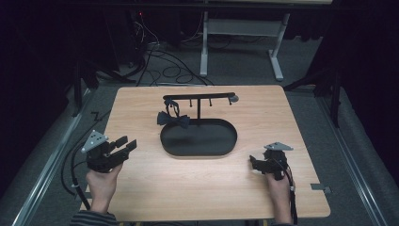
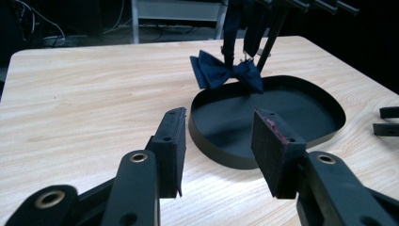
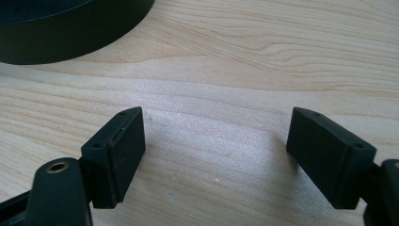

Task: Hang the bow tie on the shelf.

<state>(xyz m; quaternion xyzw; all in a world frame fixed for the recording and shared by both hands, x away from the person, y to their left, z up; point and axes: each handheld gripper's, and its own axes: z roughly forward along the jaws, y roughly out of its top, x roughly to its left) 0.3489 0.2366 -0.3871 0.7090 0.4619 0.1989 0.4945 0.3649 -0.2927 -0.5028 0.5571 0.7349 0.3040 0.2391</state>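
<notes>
I read no writing on anything here; my left gripper [image 1: 126,145] sits released near the table's [image 1: 141,197] nine o'clock edge, my right gripper [image 1: 254,162] released at four o'clock, both with bare wood around them; the bow tie [image 1: 173,120] hangs from the rack [image 1: 200,98] at the tray's [image 1: 165,141] eleven o'clock rim; the tray itself lies bare.
</notes>
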